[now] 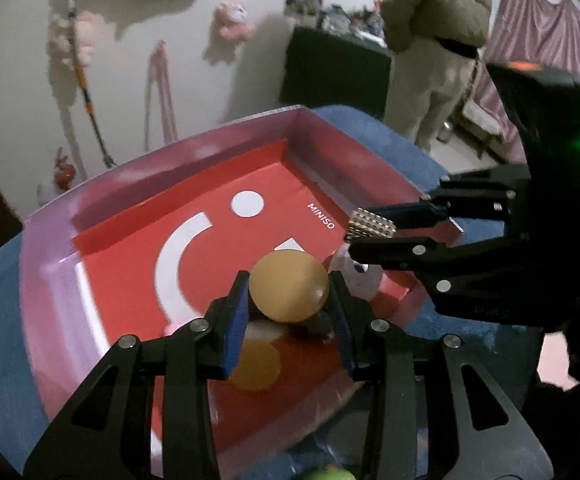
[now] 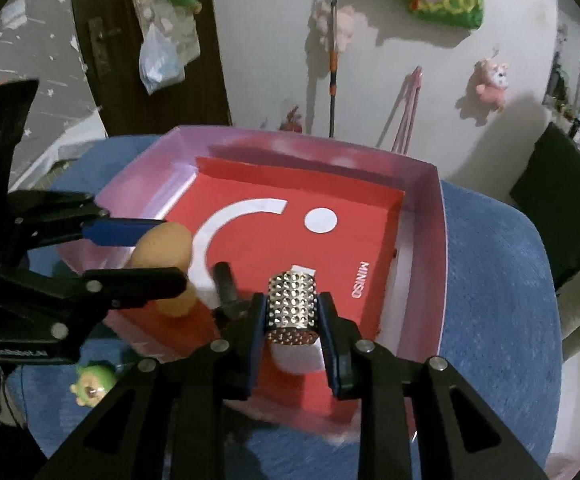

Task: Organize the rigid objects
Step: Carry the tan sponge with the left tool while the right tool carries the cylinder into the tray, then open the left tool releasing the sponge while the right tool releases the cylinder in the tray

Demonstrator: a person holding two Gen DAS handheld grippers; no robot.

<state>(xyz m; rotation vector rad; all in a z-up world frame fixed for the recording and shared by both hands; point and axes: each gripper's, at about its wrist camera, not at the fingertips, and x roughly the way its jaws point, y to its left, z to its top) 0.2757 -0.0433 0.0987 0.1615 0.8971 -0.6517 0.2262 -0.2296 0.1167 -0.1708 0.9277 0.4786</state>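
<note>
My left gripper [image 1: 289, 293] is shut on an amber translucent ball-shaped piece [image 1: 289, 286] and holds it above the near part of a pink box with a red MINISO floor [image 1: 226, 248]. My right gripper [image 2: 291, 307] is shut on a silver studded cylinder [image 2: 292, 300] over the box's near right part [image 2: 274, 240]. The right gripper also shows in the left wrist view [image 1: 368, 230], just right of the amber piece, and the left gripper shows in the right wrist view [image 2: 150, 248]. A dark object [image 2: 224, 280] and a white piece [image 2: 298, 356] lie in the box below.
The box sits on a blue padded seat [image 2: 490, 272]. A small green toy [image 2: 92, 386] lies on the seat at the near left. A person in a puffy jacket [image 1: 434, 40] stands beyond, by a black cabinet [image 1: 334, 68]. Toys and a mop hang on the white wall.
</note>
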